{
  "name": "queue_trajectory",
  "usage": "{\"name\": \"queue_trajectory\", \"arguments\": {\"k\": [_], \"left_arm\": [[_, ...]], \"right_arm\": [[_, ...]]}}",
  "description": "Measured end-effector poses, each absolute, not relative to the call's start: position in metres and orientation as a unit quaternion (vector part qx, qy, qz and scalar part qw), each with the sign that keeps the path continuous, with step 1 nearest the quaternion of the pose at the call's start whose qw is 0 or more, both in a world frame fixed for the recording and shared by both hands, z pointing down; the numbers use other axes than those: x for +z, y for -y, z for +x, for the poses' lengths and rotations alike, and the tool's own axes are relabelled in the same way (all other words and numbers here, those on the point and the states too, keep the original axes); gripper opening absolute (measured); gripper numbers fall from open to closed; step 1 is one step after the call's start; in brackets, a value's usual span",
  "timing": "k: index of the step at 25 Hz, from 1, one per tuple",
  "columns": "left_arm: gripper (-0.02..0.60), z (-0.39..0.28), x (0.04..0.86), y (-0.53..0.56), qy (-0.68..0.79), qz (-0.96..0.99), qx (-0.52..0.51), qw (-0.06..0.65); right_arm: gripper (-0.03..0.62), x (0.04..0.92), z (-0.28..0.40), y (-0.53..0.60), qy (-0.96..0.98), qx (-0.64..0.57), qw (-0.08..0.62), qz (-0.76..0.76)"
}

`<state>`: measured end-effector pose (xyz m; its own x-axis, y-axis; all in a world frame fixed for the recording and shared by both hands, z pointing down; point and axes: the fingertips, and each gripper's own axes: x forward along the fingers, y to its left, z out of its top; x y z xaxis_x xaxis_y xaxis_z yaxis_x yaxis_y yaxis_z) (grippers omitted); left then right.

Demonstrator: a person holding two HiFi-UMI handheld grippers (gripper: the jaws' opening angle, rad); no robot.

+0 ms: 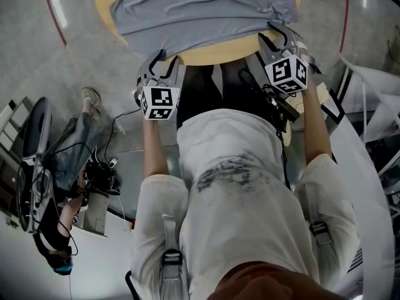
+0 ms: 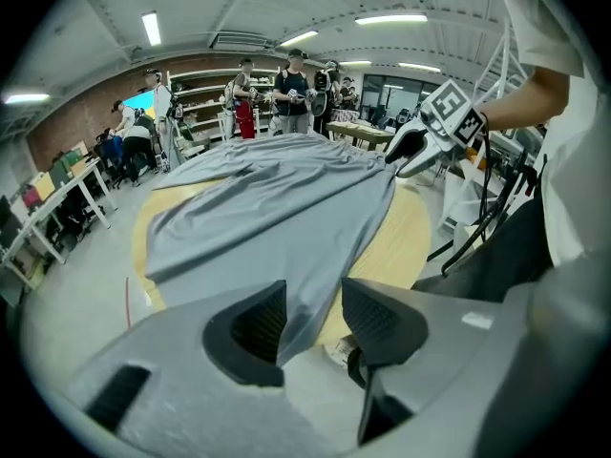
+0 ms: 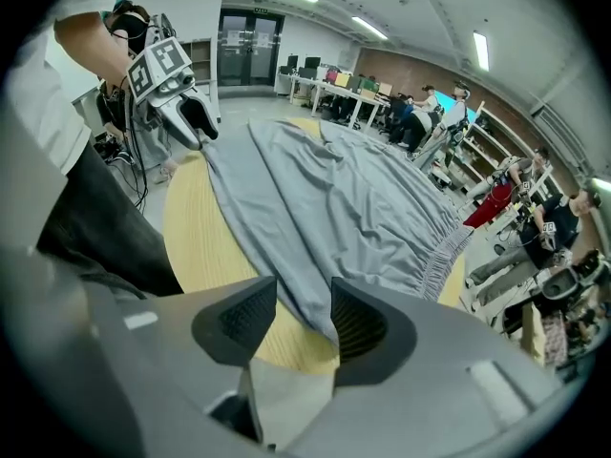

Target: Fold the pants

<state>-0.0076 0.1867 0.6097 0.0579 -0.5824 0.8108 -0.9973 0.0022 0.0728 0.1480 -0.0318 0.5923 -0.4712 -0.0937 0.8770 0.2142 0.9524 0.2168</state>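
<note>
I see my left gripper (image 2: 310, 318) with its fingers wide apart, gripping nothing. An edge of the soft grey cloth pants (image 2: 277, 208) hangs loose between them. The pants lie spread on the round yellow wooden table (image 2: 412, 241) past the fingers. My right gripper (image 3: 304, 305) is wide apart too, with a pants corner loose between its fingers. A white cube with black squares (image 1: 160, 102) sits on each.

The person wears a white short-sleeved T-shirt (image 1: 231, 230) with a smudged dark grey print (image 1: 232, 169) on the front, over black trousers (image 1: 203, 95). Grey webbing straps (image 1: 170, 249) with buckles run over both shoulders. The left gripper (image 1: 161, 64) and right gripper (image 1: 279, 37) have grey moulded shells and black ribbed pads (image 2: 260, 324). Each carries a white cube (image 1: 160, 102) with black square markers. A black cable (image 2: 489, 219) hangs from the right one.
</note>
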Motion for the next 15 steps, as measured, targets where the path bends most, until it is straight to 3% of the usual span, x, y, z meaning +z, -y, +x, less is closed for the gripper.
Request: {"name": "queue_trajectory", "arguments": {"k": [15], "left_arm": [[0.202,-0.022,0.617,-0.194,0.622,0.628,0.299,0.359]], "right_arm": [[0.219,0.605,0.15,0.052,0.829,-0.148,0.538,-0.033]]}}
